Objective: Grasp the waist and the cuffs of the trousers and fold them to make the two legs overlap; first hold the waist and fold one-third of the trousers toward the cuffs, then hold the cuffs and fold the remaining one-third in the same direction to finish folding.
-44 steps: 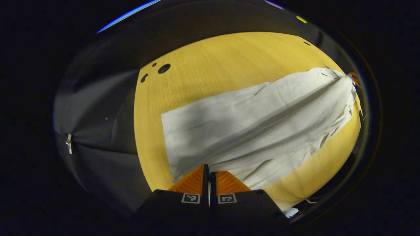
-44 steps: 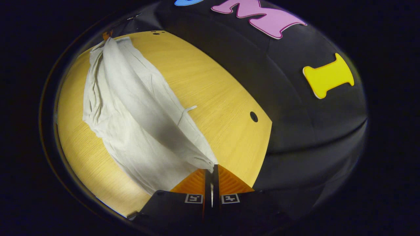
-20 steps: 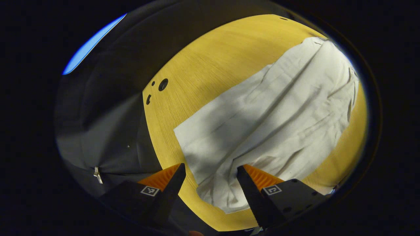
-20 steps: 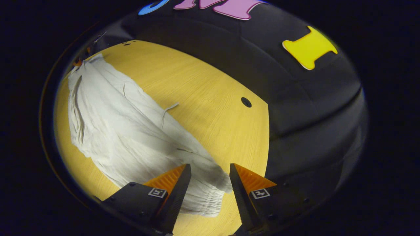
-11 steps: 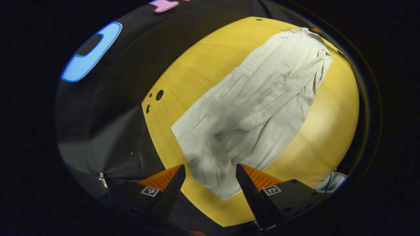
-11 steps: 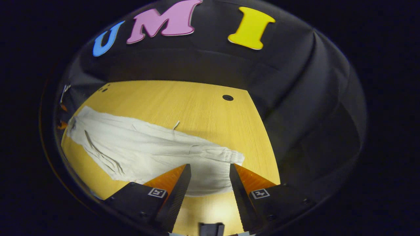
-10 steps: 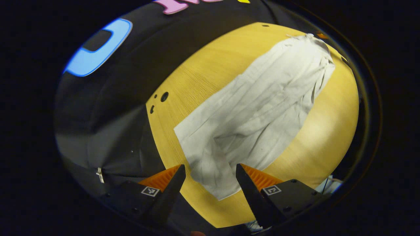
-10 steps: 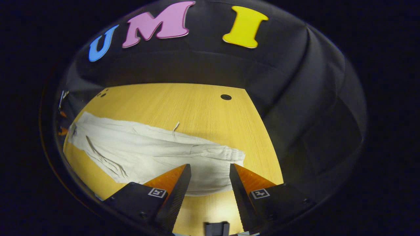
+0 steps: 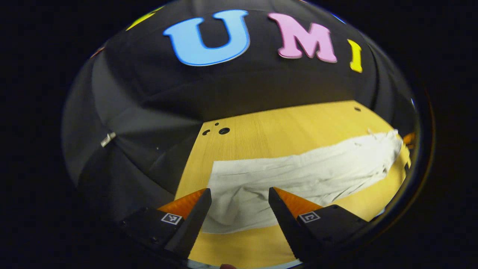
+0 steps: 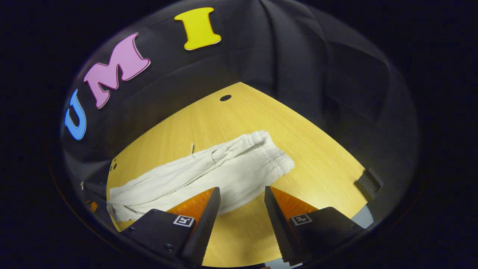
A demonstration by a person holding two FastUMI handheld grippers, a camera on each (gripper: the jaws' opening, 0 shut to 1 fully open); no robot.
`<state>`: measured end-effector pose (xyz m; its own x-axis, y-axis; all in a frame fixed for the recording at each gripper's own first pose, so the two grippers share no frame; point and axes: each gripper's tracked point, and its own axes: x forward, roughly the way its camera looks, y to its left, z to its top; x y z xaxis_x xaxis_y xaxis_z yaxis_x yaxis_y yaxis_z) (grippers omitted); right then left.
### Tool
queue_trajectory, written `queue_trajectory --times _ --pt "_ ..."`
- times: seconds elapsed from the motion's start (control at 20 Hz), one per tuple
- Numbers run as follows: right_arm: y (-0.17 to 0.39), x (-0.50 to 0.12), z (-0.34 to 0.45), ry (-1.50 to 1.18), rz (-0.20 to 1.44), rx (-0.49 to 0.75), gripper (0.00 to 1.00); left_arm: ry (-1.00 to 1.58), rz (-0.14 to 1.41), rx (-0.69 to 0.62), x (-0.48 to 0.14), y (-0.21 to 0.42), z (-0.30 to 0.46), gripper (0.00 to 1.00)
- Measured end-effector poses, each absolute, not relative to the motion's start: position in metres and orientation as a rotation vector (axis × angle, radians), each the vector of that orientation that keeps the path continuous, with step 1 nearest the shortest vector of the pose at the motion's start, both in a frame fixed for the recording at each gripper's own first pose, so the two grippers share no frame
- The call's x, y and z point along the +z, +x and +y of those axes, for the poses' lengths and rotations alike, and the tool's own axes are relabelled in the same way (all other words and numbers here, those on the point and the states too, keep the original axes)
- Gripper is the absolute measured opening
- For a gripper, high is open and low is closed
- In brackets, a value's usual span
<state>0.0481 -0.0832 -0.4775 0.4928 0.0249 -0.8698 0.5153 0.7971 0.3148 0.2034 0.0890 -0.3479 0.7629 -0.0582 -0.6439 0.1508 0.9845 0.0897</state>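
Off-white crumpled cloth trousers (image 9: 298, 175) lie flat in a long strip on the yellow wood-grain tabletop (image 9: 283, 127), legs overlapped. Cuff end sits near the left gripper (image 9: 239, 200); gathered waist (image 10: 274, 155) lies at the right end, beyond the right gripper (image 10: 241, 198). Both grippers hover just above the cloth, fingers spread wide, holding nothing. A small dark hole (image 10: 225, 98) marks the tabletop's far side.
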Motion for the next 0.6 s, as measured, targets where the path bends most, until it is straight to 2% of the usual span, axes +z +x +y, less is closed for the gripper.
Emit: queue_trajectory --times 0.2,0.25,0.6 --pt "0.041 -0.487 -0.088 0.708 1.020 -0.402 0.78 -0.279 0.687 -0.030 -0.349 0.197 0.071 0.99" --pt "0.040 -0.490 -0.091 0.731 1.017 -0.420 0.78 -0.348 0.694 -0.011 -0.352 0.192 0.069 0.96" --pt "0.049 -0.514 -0.111 0.859 1.004 -0.524 0.78 -0.567 0.837 0.127 -0.407 0.154 0.077 0.96"
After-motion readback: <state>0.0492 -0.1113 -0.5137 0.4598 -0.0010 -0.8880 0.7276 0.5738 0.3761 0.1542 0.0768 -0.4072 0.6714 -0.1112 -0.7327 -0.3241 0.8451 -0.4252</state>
